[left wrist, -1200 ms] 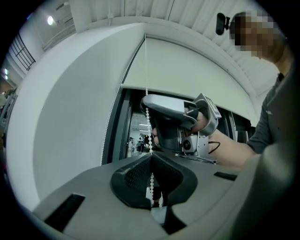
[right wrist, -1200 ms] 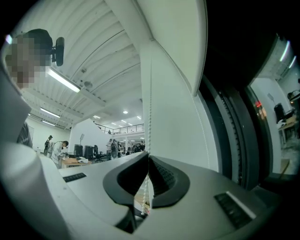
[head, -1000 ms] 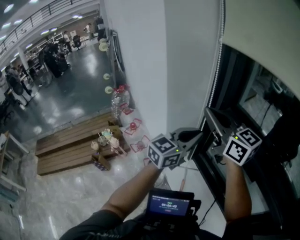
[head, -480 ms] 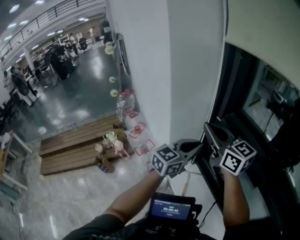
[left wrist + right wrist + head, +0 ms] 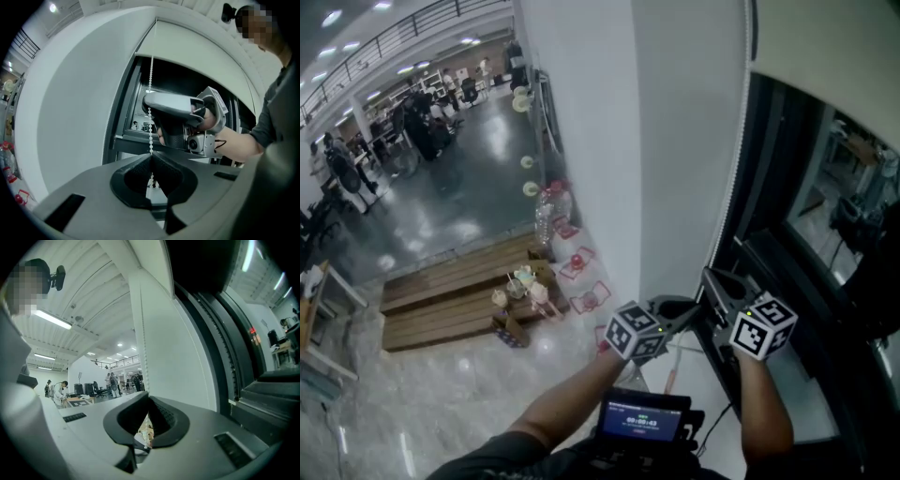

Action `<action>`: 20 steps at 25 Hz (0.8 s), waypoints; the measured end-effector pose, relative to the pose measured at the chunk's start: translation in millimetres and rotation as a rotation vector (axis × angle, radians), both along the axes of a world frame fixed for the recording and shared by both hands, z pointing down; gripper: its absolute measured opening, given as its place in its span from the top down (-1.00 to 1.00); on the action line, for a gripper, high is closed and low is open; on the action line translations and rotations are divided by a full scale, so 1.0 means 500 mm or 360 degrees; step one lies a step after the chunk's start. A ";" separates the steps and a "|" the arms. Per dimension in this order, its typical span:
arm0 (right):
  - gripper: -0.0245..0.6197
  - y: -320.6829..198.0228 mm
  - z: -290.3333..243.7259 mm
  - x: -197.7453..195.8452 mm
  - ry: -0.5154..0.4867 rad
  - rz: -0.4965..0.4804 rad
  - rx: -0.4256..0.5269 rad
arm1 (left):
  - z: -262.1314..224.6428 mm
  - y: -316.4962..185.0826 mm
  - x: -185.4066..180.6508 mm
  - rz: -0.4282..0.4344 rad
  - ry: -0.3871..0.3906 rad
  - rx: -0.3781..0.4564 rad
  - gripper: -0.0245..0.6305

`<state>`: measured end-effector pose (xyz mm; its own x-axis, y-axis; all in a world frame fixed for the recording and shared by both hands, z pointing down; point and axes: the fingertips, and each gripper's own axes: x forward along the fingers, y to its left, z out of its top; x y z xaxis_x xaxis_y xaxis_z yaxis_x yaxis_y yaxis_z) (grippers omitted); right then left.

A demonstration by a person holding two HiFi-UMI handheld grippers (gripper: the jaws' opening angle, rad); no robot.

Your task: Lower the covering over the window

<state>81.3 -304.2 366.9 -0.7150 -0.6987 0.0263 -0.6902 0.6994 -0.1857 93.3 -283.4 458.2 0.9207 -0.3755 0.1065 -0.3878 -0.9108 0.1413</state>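
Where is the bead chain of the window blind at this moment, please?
In the head view the bead chain hangs down the window frame's left edge, beside the white wall, pinched low down by the left gripper.

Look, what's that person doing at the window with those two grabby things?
A person holds a gripper in each hand and is working the bead chain that hangs beside the window. The left gripper has its jaws shut on the chain, and the right gripper is clamped on it a bit higher up. The chain runs the roller blind. Right now the blind covers only the top of the window, so most of the glass is uncovered.
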 end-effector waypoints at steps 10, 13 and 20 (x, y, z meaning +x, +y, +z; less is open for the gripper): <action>0.92 0.014 0.002 0.003 -0.0045 0.0002 -0.0038 | -0.011 0.018 -0.032 -0.0016 0.0069 -0.0034 0.91; 0.92 0.015 0.000 0.006 -0.0074 0.0000 -0.0021 | -0.021 0.014 -0.074 -0.0109 0.0084 0.0018 0.77; 0.92 0.021 0.000 0.007 -0.0058 -0.0007 -0.0010 | -0.146 0.016 -0.139 -0.0213 0.0258 0.0076 0.67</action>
<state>84.7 -293.7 367.0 -0.7187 -0.6953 0.0041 -0.6797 0.7012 -0.2151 23.9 -275.4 385.4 0.8659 -0.4967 -0.0600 -0.4814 -0.8599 0.1699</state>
